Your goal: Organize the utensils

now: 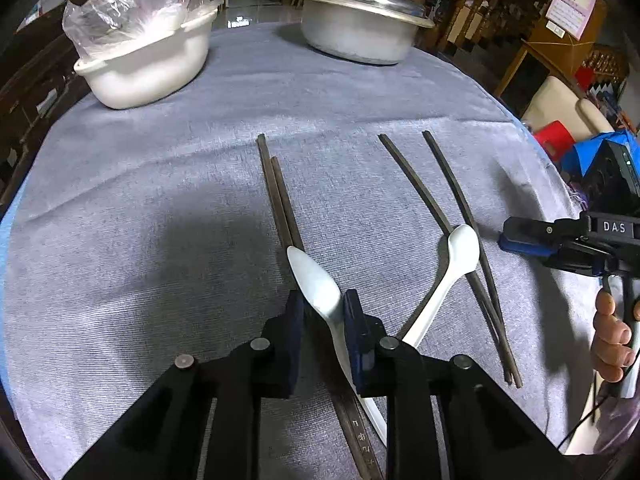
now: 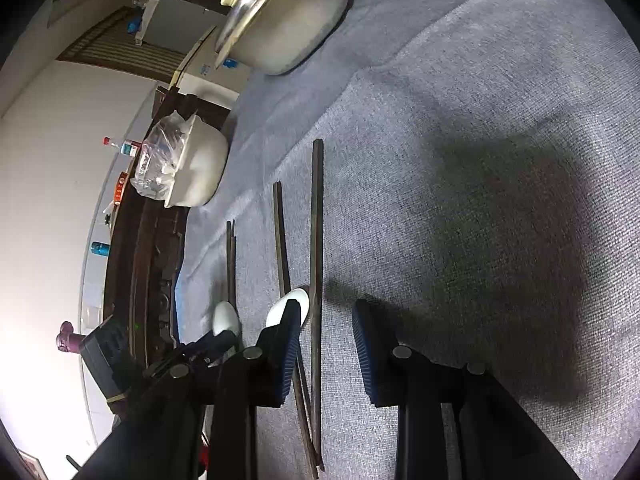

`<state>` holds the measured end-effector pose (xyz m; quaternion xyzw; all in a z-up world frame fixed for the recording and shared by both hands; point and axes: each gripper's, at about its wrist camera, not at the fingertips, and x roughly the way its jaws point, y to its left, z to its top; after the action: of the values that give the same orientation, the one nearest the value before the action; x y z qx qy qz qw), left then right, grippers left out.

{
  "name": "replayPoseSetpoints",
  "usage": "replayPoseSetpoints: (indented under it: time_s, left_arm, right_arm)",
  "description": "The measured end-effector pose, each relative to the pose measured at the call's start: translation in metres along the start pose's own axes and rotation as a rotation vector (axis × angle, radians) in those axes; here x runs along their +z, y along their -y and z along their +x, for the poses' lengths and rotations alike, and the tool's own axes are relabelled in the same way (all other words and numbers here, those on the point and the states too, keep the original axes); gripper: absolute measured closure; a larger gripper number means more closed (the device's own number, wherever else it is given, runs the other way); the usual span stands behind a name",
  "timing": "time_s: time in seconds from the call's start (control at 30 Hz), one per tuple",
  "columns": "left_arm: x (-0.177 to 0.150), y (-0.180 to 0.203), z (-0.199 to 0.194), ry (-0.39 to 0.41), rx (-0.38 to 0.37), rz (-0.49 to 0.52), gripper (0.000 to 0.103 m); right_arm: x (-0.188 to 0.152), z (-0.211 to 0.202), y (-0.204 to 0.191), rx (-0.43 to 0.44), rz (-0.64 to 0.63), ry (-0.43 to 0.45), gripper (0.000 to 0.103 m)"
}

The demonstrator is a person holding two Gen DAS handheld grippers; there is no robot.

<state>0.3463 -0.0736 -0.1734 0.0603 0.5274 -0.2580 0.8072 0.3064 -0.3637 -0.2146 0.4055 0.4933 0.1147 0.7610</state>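
**Left gripper clamps a spoon beside the chopsticks**

On the grey cloth (image 1: 160, 240), the left gripper (image 1: 323, 312) is closed on a white spoon (image 1: 320, 284) lying over one chopstick pair (image 1: 280, 200). A second spoon (image 1: 460, 256) crosses the other pair (image 1: 452, 208). The right gripper (image 2: 326, 344) hovers with fingers apart.

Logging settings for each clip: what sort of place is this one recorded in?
Most likely a home dining room. Chopsticks and spoons lie on a cloth-covered table with a lidded pot; a wooden stair railing and wall calendar stand behind.
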Motion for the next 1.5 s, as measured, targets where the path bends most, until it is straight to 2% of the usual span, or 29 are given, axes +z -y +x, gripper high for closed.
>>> replayPoseSetpoints:
  time_s: [0.07, 0.1, 0.3, 0.37, 0.43, 0.57, 0.77, 0.87, 0.9, 0.93, 0.97, 1.03, 1.07, 1.23, 1.3, 1.5]
  left_arm:
    - [0.001, -0.003, 0.000, -0.008, -0.007, -0.008, 0.081]
    - [0.001, -0.003, 0.001, -0.009, -0.006, -0.009, 0.080]
    - [0.002, -0.006, 0.002, 0.008, -0.013, -0.026, 0.081]
    - [0.003, -0.006, 0.003, 0.016, -0.010, -0.033, 0.081]
    - [0.005, -0.006, 0.004, 0.022, -0.010, -0.041, 0.083]
    - [0.011, -0.005, 0.002, 0.030, -0.016, -0.036, 0.093]
    - [0.020, -0.005, 0.006, 0.011, -0.021, 0.006, 0.092]
    - [0.022, -0.006, 0.015, -0.034, -0.025, -0.006, 0.089]
    - [0.023, -0.007, 0.015, -0.028, -0.031, -0.008, 0.089]
    - [0.023, -0.007, 0.016, -0.027, -0.033, -0.008, 0.089]
    - [0.025, -0.007, 0.016, -0.024, -0.034, -0.011, 0.089]
    - [0.026, -0.006, 0.017, -0.019, -0.035, -0.015, 0.089]
    - [0.028, -0.006, 0.017, -0.018, -0.037, -0.020, 0.089]
    - [0.027, -0.003, 0.016, -0.001, -0.036, -0.037, 0.091]
    - [0.022, -0.004, 0.013, 0.010, -0.037, -0.043, 0.097]
    - [0.010, -0.006, -0.017, 0.075, -0.086, -0.062, 0.097]
  right_arm:
    - [0.000, 0.000, -0.002, 0.013, 0.001, -0.008, 0.062]
    - [0.000, 0.000, -0.005, 0.018, -0.002, -0.008, 0.055]
    - [0.010, -0.007, -0.017, -0.079, -0.029, 0.071, 0.053]
    - [0.019, -0.005, -0.022, -0.122, -0.045, 0.085, 0.055]
    - [0.029, -0.001, -0.032, -0.190, -0.092, 0.102, 0.063]
    - [0.049, 0.015, -0.047, -0.289, -0.137, 0.096, 0.067]
    - [0.073, 0.044, -0.061, -0.449, -0.173, 0.046, 0.067]
    - [0.080, 0.053, -0.069, -0.519, -0.203, 0.033, 0.067]
    - [0.080, 0.056, -0.073, -0.551, -0.231, 0.024, 0.068]
    - [0.079, 0.059, -0.076, -0.580, -0.253, 0.018, 0.076]
    - [0.077, 0.061, -0.079, -0.612, -0.282, 0.014, 0.077]
    - [0.075, 0.062, -0.082, -0.606, -0.309, 0.002, 0.091]
    - [0.074, 0.062, -0.082, -0.588, -0.313, -0.011, 0.095]
    - [0.059, 0.051, -0.075, -0.559, -0.325, 0.007, 0.095]
    - [0.050, 0.041, -0.071, -0.537, -0.314, 0.018, 0.095]
    - [0.030, -0.003, -0.064, -0.443, -0.308, 0.091, 0.096]
